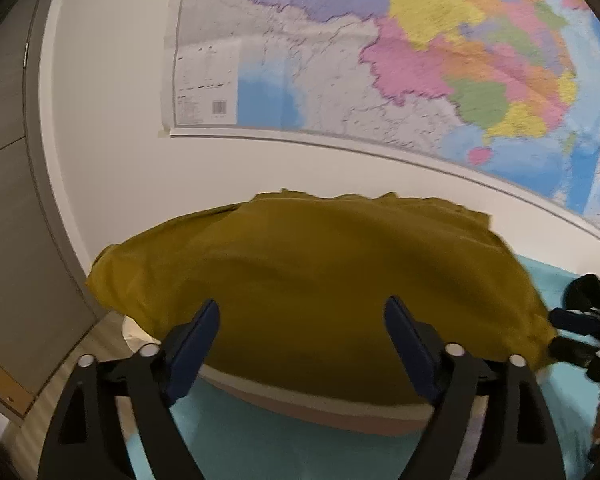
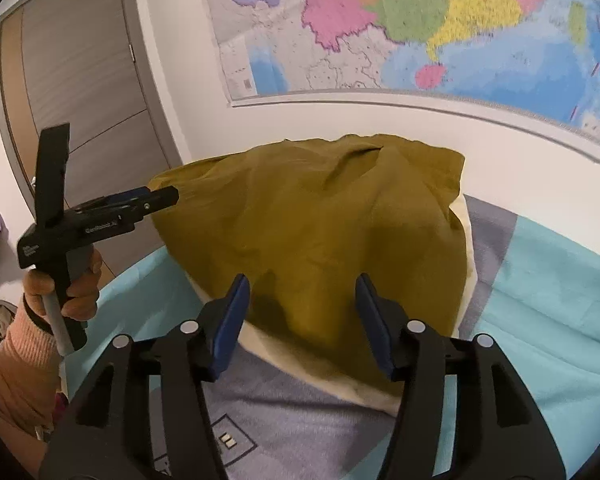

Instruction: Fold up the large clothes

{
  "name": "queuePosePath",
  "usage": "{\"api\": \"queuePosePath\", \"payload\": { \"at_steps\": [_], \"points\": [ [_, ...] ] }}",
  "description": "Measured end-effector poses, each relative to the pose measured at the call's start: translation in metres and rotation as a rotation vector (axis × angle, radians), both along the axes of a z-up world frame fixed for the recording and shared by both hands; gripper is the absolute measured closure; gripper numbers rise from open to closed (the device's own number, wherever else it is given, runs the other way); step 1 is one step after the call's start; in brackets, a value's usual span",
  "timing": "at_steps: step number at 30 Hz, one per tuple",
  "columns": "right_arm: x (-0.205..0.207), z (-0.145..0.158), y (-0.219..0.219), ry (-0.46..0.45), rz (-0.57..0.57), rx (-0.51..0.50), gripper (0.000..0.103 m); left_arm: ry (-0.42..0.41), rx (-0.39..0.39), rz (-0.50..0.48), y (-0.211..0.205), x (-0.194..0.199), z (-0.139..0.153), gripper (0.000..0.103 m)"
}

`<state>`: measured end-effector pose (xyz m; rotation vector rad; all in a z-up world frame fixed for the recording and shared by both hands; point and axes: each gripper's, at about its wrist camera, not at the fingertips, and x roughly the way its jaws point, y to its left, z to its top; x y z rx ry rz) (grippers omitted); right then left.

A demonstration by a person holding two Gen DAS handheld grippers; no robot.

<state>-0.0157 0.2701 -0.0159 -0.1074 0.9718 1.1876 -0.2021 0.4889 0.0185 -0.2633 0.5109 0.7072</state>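
Both your left gripper (image 1: 302,344) and right gripper (image 2: 300,320) gape wide, holding nothing, facing the mustard garment (image 2: 320,220) draped over the pillow (image 2: 340,376), ready to grab.

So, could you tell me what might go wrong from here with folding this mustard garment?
The mustard garment lies humped over a cream pillow, so the open left gripper or right gripper could pinch the pillow too. Its left corner sits near the edge of the bed; a tug might drag it floorward.
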Motion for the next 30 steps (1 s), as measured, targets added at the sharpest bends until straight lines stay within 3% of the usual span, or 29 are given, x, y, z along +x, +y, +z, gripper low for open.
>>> {"api": "queuePosePath", "payload": {
  "at_steps": [2,4,9,30],
  "points": [
    [-0.007,0.005,-0.004,-0.019,0.000,0.000,0.043,-0.013,0.011,-0.008,-0.013,-0.004,0.003,0.013],
    [-0.013,0.010,-0.008,-0.043,-0.002,0.009,0.031,-0.017,0.032,-0.012,-0.026,-0.007,0.005,0.007],
    [-0.030,0.018,-0.020,-0.072,-0.029,0.005,0.007,-0.025,0.033,-0.001,-0.056,-0.015,0.005,0.007],
    [-0.082,0.027,-0.071,-0.076,-0.063,0.006,0.006,0.024,0.037,0.033,-0.138,-0.044,-0.012,0.007]
  ]
}}
